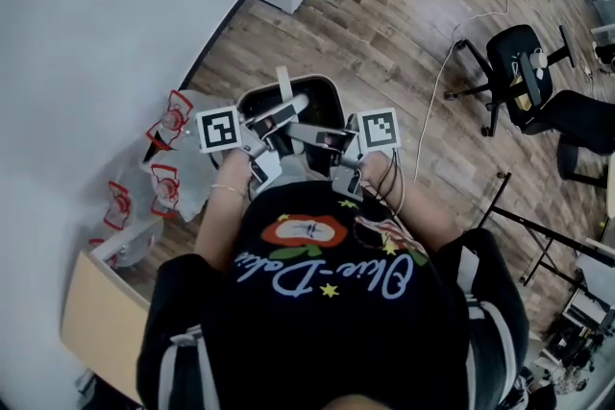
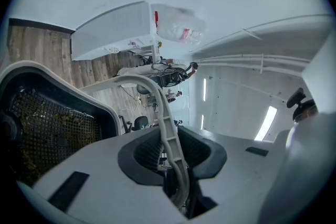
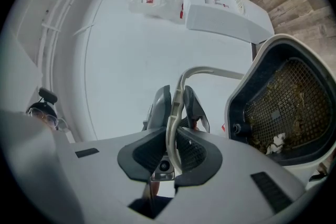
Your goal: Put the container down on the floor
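The left gripper (image 2: 170, 152) and the right gripper (image 3: 173, 149) each clench the pale handle (image 2: 163, 107) of the black container (image 1: 322, 96) (mesh lining inside). The container is at the person's 12 o'clock over the wooden floor (image 1: 384, 43), with plastic bags (image 1: 168, 173) at its 9 o'clock.

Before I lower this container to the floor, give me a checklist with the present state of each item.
1. Right gripper holds the handle: ok, jaws clamped on it.
2. Left gripper holds the handle: ok, it is pinched between the pads.
3. Container level: ok, its opening faces up.
4. Floor directly beneath is free: cannot tell, the container hides it.
5. Plastic bags out of the way: not ok, they seem to lie close on the left, by the wall.
6. White cable out of the way: ok, it lies well off to the right.
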Demonstrator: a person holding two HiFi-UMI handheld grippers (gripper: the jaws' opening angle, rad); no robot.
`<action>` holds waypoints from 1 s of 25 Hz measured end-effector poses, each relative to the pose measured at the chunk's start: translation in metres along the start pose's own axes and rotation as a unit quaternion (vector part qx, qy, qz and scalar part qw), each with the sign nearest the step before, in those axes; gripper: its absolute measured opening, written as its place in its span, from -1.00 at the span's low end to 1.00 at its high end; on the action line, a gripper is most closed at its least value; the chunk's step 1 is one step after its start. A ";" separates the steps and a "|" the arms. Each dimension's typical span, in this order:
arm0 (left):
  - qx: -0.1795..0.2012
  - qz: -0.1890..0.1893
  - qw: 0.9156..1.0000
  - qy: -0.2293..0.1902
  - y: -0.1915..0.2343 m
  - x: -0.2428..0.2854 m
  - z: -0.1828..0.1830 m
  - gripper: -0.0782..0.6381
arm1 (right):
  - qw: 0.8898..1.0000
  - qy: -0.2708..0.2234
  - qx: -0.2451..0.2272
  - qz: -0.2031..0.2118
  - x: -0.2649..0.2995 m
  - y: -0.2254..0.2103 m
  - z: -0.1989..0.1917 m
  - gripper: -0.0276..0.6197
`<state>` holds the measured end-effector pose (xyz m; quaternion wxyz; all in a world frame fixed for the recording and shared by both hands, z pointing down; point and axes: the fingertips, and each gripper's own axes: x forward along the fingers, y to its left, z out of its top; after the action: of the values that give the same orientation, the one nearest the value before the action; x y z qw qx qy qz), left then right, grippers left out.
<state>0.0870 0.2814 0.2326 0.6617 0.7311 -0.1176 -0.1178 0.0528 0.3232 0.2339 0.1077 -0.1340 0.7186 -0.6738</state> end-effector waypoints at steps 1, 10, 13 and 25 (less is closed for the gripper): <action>-0.002 -0.002 1.000 0.001 0.002 -0.005 0.008 -0.58 | 1.000 -0.001 0.001 0.000 0.009 -0.001 0.003 -0.76; 0.005 -0.003 1.000 -0.008 0.007 -0.027 0.045 -0.58 | 1.000 0.003 -0.009 -0.010 0.048 -0.004 0.019 -0.76; 0.005 -0.003 1.000 -0.018 0.008 -0.032 0.052 -0.58 | 1.000 0.009 -0.010 -0.011 0.055 -0.004 0.021 -0.76; -0.004 0.016 0.996 -0.083 0.030 -0.034 0.105 -0.58 | 0.995 0.094 -0.016 -0.007 0.087 -0.022 0.060 -0.76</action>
<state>0.0195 0.1908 0.2532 0.6546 0.7140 -0.1833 -0.1675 -0.0077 0.2364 0.2542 0.0326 -0.0769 0.7352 -0.6727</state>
